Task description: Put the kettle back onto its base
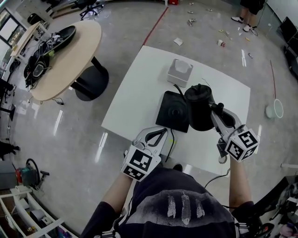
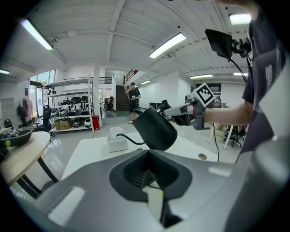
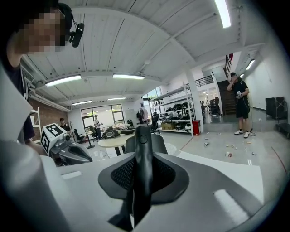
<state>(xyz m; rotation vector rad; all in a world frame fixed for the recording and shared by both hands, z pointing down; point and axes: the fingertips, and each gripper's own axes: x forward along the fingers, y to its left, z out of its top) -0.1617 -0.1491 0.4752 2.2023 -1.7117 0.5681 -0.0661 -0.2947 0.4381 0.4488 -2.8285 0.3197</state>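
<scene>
The black kettle (image 1: 199, 109) hangs tilted just above the white table (image 1: 139, 88), held by its handle (image 3: 143, 167), on which my right gripper (image 1: 218, 111) is shut. It overlaps the right edge of the flat black base (image 1: 171, 111), which lies bare on the table. In the left gripper view the kettle (image 2: 156, 129) is in the air with its thin spout pointing left. My left gripper (image 1: 163, 132) rests low at the table's front edge, before the base, shut with nothing in it.
A white box (image 1: 180, 72) stands behind the base, and a cable runs from the base towards the front edge. A small round disc (image 1: 222, 159) lies near my right hand. A round wooden table (image 1: 70, 51) stands far left. Litter and a person (image 1: 251, 14) are beyond.
</scene>
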